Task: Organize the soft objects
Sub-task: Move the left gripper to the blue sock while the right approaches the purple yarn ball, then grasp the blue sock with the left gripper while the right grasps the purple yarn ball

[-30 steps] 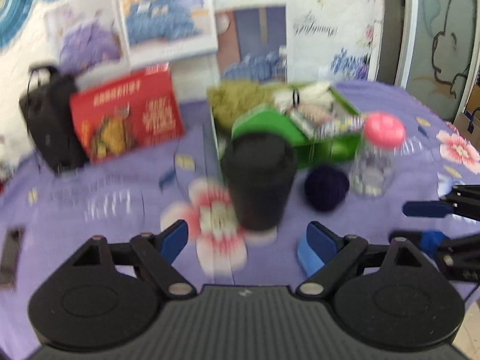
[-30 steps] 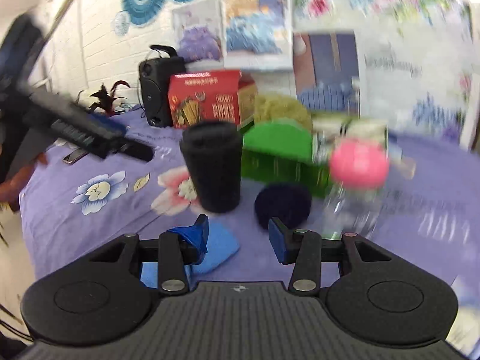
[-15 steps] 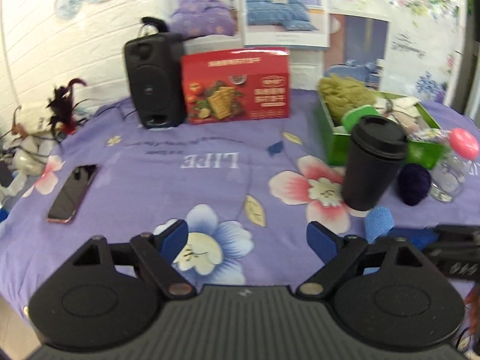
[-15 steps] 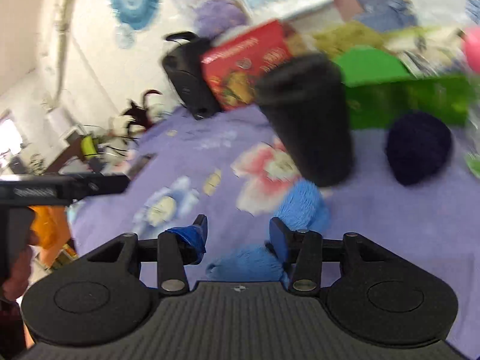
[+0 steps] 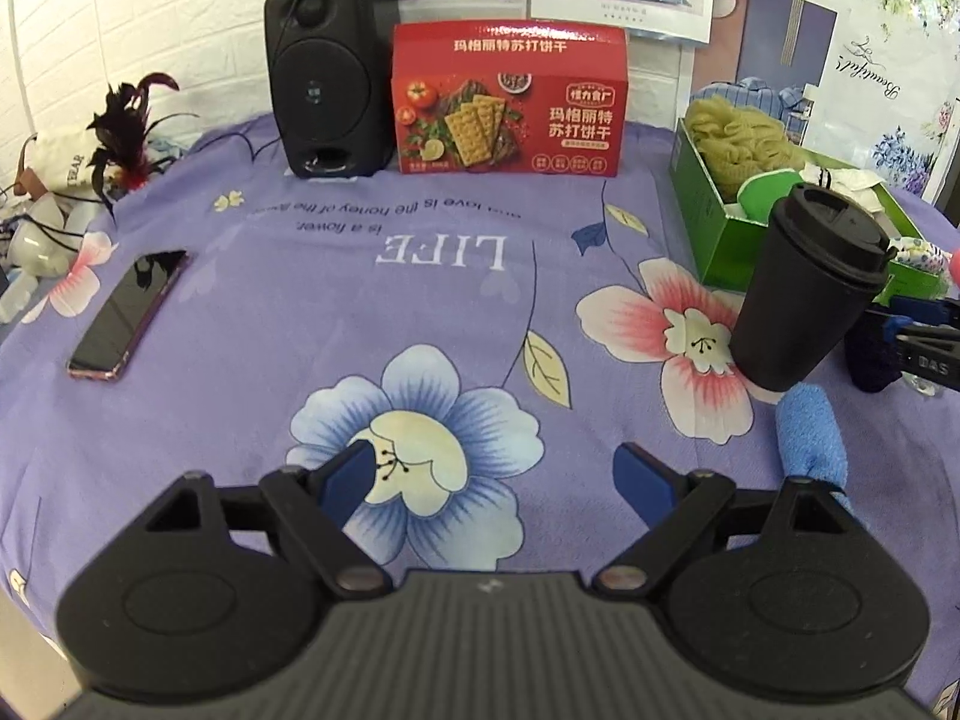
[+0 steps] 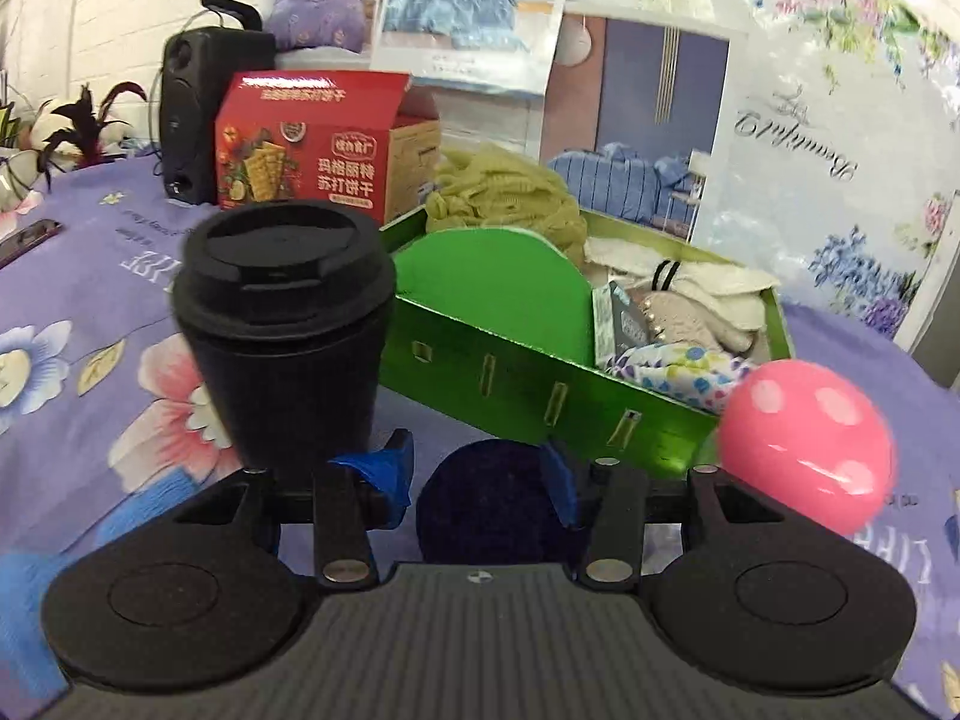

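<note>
Right wrist view: dark navy ball [image 6: 486, 498] lower centre, bottom hidden by gripper body. Pink lid [image 6: 804, 441] blurred at right. Left wrist view: same lid [image 5: 955, 269] cut by right edge.

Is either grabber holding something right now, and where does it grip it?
Nothing is held. The left gripper is open over bare cloth. The right gripper has its jaws either side of the dark blue pom-pom, not yet pressing.

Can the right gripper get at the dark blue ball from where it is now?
Probably yes: the dark blue ball sits right between the right gripper's opening jaws, with nothing in front of it.
</note>
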